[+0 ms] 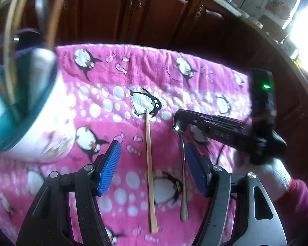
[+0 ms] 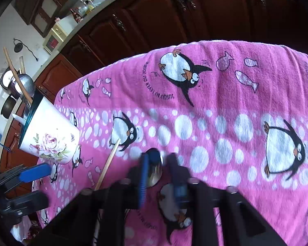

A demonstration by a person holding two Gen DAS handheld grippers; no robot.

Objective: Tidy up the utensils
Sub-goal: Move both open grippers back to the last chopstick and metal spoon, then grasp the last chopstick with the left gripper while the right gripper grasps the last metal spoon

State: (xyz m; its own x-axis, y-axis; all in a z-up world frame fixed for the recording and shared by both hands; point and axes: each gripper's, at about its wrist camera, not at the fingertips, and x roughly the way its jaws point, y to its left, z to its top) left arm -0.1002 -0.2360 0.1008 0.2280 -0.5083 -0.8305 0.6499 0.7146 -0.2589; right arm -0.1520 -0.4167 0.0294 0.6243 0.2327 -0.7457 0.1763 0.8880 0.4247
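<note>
Floral cup (image 2: 51,137) with upright utensils (image 2: 16,75)

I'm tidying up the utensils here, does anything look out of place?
Yes. A wooden stick and a metal spoon lie loose on the pink towel, while other utensils stand in the flowered cup. The right gripper is at the spoon's bowl.

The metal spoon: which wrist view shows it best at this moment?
The left wrist view. There the metal spoon lies full length on the pink towel, handle end to bowl, beside the wooden stick, with the right gripper at its bowl. The right wrist view shows only the spoon's bowl between the blurred gripper fingers.
</note>
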